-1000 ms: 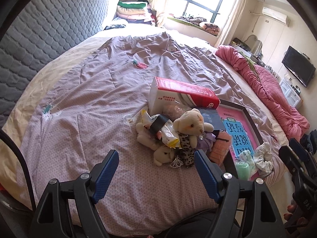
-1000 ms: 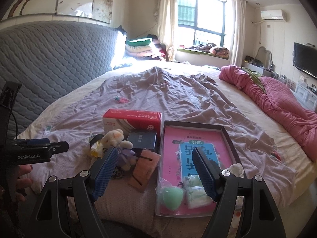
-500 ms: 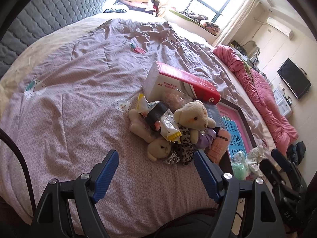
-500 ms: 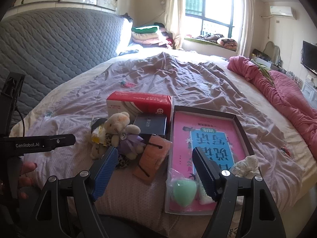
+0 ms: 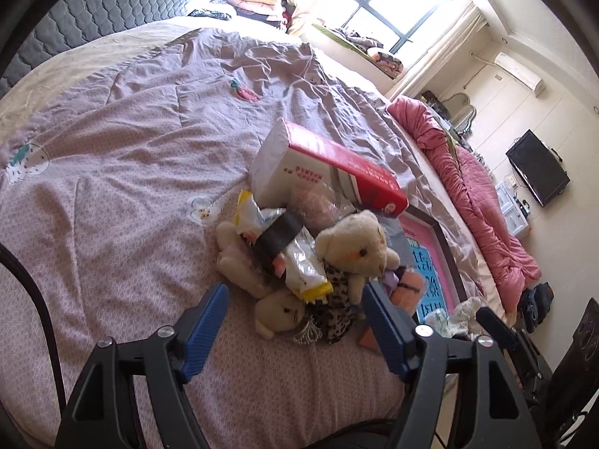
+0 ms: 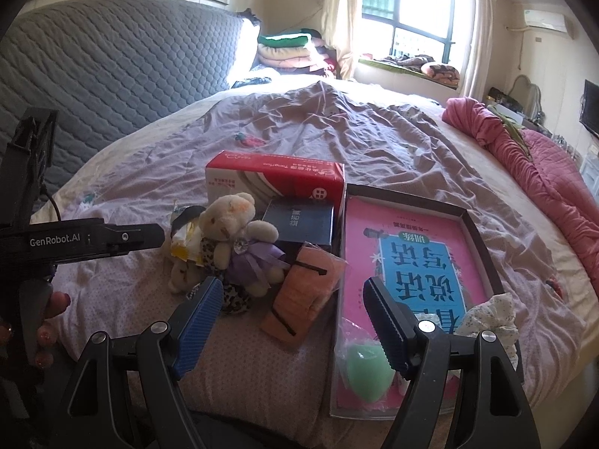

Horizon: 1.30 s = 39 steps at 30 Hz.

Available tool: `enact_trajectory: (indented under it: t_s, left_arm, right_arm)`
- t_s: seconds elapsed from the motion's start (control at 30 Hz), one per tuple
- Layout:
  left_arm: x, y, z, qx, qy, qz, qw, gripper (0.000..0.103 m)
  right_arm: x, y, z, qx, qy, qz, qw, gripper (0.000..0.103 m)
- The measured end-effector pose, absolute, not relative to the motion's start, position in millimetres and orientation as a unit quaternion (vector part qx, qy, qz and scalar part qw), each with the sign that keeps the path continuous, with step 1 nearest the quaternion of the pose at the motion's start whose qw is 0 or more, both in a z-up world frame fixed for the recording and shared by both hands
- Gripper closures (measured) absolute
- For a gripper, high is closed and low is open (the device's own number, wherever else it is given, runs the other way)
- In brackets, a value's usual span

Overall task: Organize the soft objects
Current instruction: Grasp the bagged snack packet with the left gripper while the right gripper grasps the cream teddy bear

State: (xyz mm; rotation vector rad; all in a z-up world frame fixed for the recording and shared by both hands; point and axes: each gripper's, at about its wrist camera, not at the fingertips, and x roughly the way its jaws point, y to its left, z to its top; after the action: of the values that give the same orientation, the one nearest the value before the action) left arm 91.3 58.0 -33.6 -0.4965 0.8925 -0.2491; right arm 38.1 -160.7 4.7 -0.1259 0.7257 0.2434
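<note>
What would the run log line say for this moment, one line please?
left gripper: open, empty, near teddy bear | right gripper: open, empty | box: holds green sponge | stage: pre-grasp

Our left gripper (image 5: 294, 305) is wide open over the bed (image 5: 112, 149), holding nothing. Between its blue fingers (image 5: 204, 327) we see a pile of soft toys. A cream bear (image 5: 355, 245) sits on top. A smaller bear (image 5: 279, 314) lies under it. A yellow snack bag (image 5: 299, 265) lies across the pile. A red and white box (image 5: 325, 164) stands behind them. A pink blanket (image 5: 475, 194) lies far right.
</note>
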Motion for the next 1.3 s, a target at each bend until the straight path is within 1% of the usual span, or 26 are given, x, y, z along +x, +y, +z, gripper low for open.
enact_trajectory:
  t_s: [0.03,0.2,0.27,0.53,0.57,0.6,1.07,1.2,1.3]
  left_arm:
    - [94.7,57.7,-33.7,-0.241,0.425,-0.122,0.864,0.034]
    - [111.2,49.2,-40.0,-0.242,0.429,-0.132,0.86,0.046]
    - [117.1,46.7,-43.6,-0.236,0.434,-0.127,0.86,0.048]
    - [135.0,55.8,-60.6,-0.268,0.449,-0.135,0.842,0.05]
    - [136.8,57.4,-63.0,-0.271,0.452,-0.129,0.84,0.052]
    - [138.5,58.6,-65.0,-0.276,0.453,-0.124,0.839,0.056]
    - [149.5,65.8,-76.5,-0.301,0.466,-0.131,0.821,0.064]
    - [149.7,68.5,-77.7,-0.309,0.466,-0.132,0.818,0.064]
    - [149.8,69.5,-77.7,-0.306,0.467,-0.134,0.819,0.065]
  right_arm:
    - [40.4,-160.1,3.4,-0.061,0.355,0.117,0.925,0.024]
    - [53.5,-146.8,-1.2,-0.075,0.352,0.126,0.925,0.024]
    - [59.8,-140.1,-4.0,-0.086,0.353,0.129,0.923,0.024]
    - [88.0,-119.2,-18.1,-0.123,0.361,0.153,0.912,0.024]
    - [90.5,-117.4,-19.7,-0.128,0.361,0.155,0.911,0.024]
    - [92.9,-114.5,-22.0,-0.133,0.362,0.158,0.909,0.024]
    - [114.8,-84.6,-39.9,-0.21,0.351,0.172,0.896,0.024]
    - [119.4,-74.7,-44.0,-0.251,0.339,0.173,0.89,0.024]
    - [122.7,-70.7,-45.2,-0.26,0.332,0.18,0.889,0.025]
